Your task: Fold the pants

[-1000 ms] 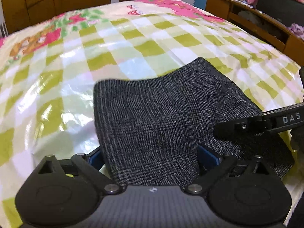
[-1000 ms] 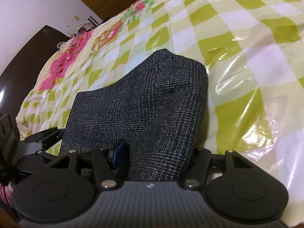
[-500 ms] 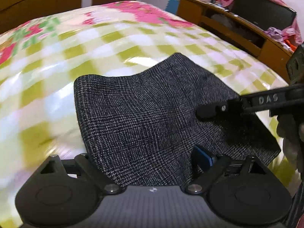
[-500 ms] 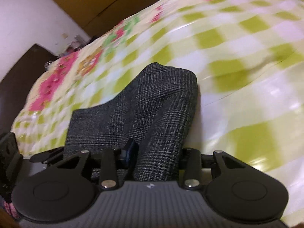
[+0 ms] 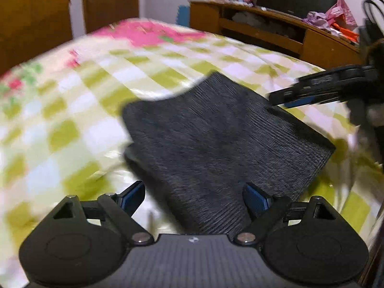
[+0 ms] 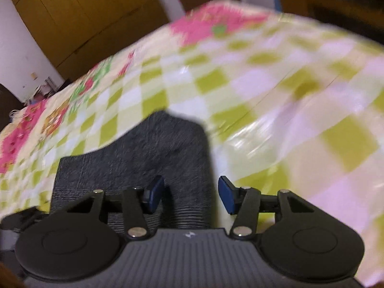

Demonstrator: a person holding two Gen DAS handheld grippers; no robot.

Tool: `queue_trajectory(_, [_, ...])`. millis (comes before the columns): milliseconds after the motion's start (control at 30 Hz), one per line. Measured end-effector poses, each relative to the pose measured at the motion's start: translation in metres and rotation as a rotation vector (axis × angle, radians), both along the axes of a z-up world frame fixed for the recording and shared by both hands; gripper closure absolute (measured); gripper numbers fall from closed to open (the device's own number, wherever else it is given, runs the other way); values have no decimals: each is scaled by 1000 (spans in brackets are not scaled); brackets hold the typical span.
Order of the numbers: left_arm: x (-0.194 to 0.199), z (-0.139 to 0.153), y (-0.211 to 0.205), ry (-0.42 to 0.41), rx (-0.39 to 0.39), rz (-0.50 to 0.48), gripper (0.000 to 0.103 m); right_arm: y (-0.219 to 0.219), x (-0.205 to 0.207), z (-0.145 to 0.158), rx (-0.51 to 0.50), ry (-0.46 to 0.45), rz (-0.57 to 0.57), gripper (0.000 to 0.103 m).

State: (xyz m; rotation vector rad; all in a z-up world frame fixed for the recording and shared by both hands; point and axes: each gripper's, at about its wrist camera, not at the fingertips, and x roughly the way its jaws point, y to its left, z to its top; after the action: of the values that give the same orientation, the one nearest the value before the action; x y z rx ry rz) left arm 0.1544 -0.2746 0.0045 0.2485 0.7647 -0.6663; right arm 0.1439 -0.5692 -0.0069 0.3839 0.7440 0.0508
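Looking along the left gripper (image 5: pixel 193 198), the dark grey pants (image 5: pixel 223 139) lie folded into a thick packet on the green-checked bed cover (image 5: pixel 72 110), near its edge. The blue fingers stand wide apart with the packet's near end between them, and no pad seems to press the cloth. The right gripper (image 5: pixel 288 98) reaches in from the right, its tips at the packet's far right edge. The whole frame is smeared by motion. The risk I see here: if a finger catches the top layer as it passes, the fold could drag open or slide on the glossy cover, which looks slick.

From the right wrist, the right gripper (image 6: pixel 190 195) has its jaws opening, fingers apart, with the pants (image 6: pixel 153 153) running between them; the left pad sits over the cloth, the right pad over the bed cover (image 6: pixel 276 91) just beside the packet's edge. Neither clearly pinches. A raised hump at the far end suggests the layers are not flat, so the packet may spring loose once released. The blur makes exact contact impossible to judge.
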Motion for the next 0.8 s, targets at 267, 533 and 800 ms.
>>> queue_trajectory(267, [20, 25, -35, -255, -28, 121, 3, 29, 10, 15, -85, -102, 103, 52])
queue_trajectory(533, [59, -14, -25, -76, 15, 312, 2, 41, 57, -26, -148, -9, 174, 53])
queue_trajectory(800, [19, 7, -9, -122, 37, 245, 4, 38, -1, 16, -97, -92, 166, 51])
